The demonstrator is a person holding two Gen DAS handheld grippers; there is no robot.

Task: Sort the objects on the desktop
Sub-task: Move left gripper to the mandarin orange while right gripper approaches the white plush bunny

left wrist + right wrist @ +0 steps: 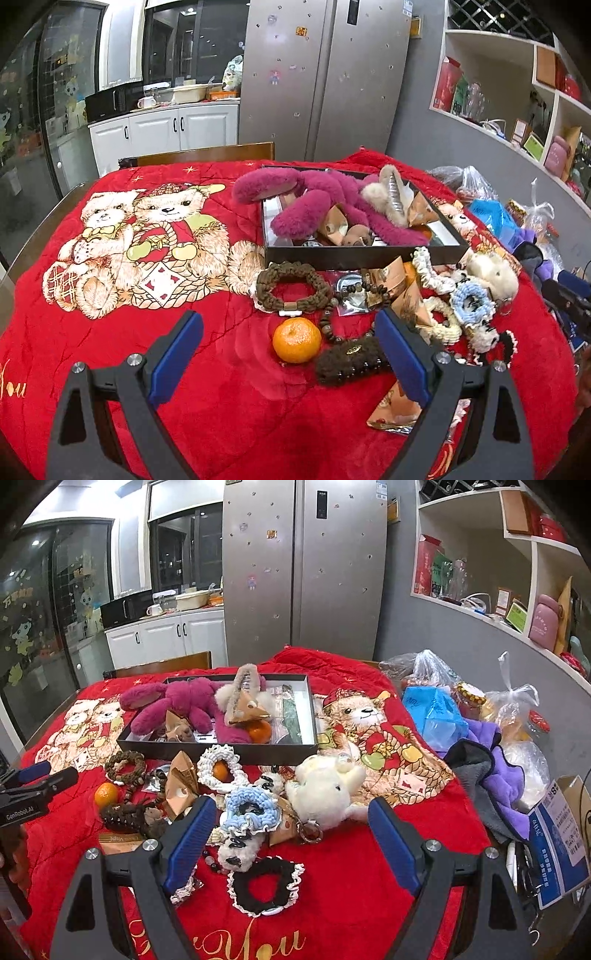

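While both jaws stand spread and empty, I note my left gripper (290, 341) frames the mandarin (296, 340); right gripper (291, 821) frames the blue scrunchie (251, 808).

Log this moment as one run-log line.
left gripper: open, empty, over mandarin | right gripper: open, empty, over blue scrunchie | black tray: partly filled | stage: approach

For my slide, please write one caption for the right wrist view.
Open right gripper above a black scrunchie on a red blanket, near a blue scrunchie and a white plush toy.
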